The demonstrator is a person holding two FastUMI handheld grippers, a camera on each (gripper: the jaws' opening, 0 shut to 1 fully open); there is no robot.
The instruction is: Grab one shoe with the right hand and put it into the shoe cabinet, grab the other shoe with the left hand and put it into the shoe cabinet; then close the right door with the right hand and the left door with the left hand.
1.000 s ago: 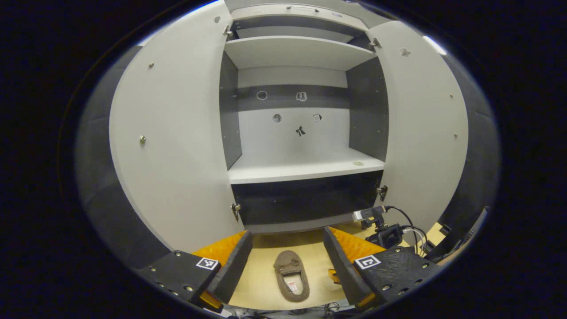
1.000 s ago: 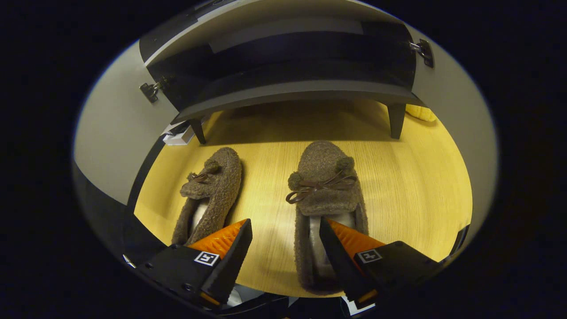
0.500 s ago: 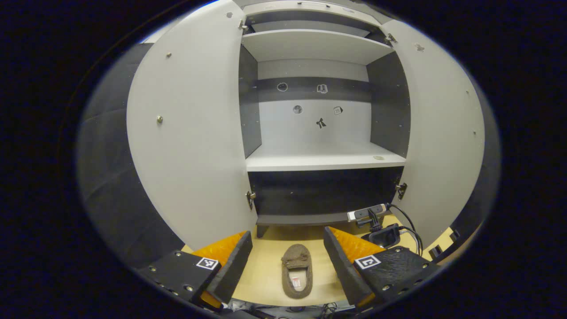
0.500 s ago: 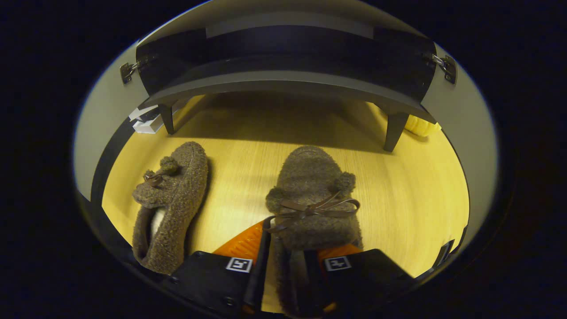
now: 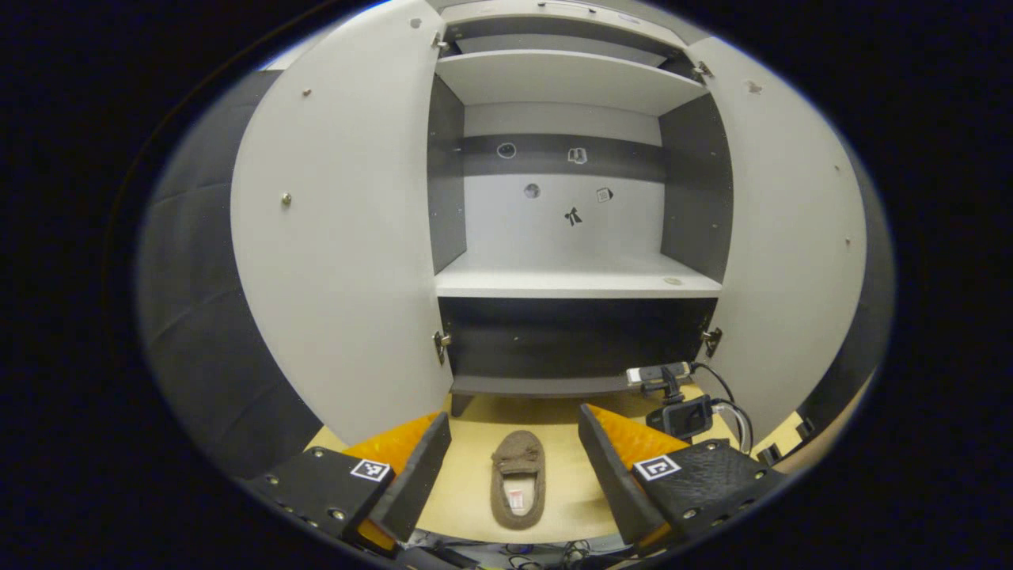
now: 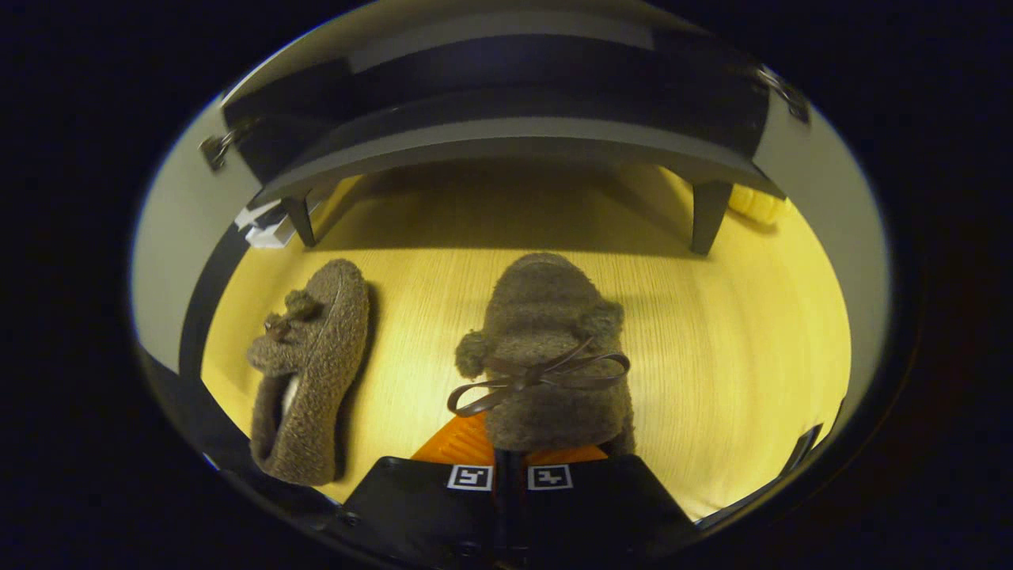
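Two fuzzy brown slippers with bows lie on the yellow floor before the shoe cabinet (image 6: 506, 142). In the right gripper view my right gripper (image 6: 510, 467) is shut on the near slipper (image 6: 546, 348), clamping its heel edge, toe pointing at the cabinet. The other slipper (image 6: 309, 372) lies to its left. In the left gripper view my left gripper (image 5: 513, 467) stands open, high and back, with one slipper (image 5: 518, 479) on the floor far below between its fingers. The cabinet (image 5: 574, 281) has both doors (image 5: 348, 237) wide open and bare shelves.
A small camera on a stand with cables (image 5: 673, 396) sits on the floor by the right door (image 5: 791, 253). A white block (image 6: 265, 226) lies beside the cabinet's left leg, a yellow object (image 6: 756, 206) behind the right leg.
My right gripper moved onto the near slipper and closed on its heel. The left gripper drew back and shifted slightly; the cabinet looks a little farther.
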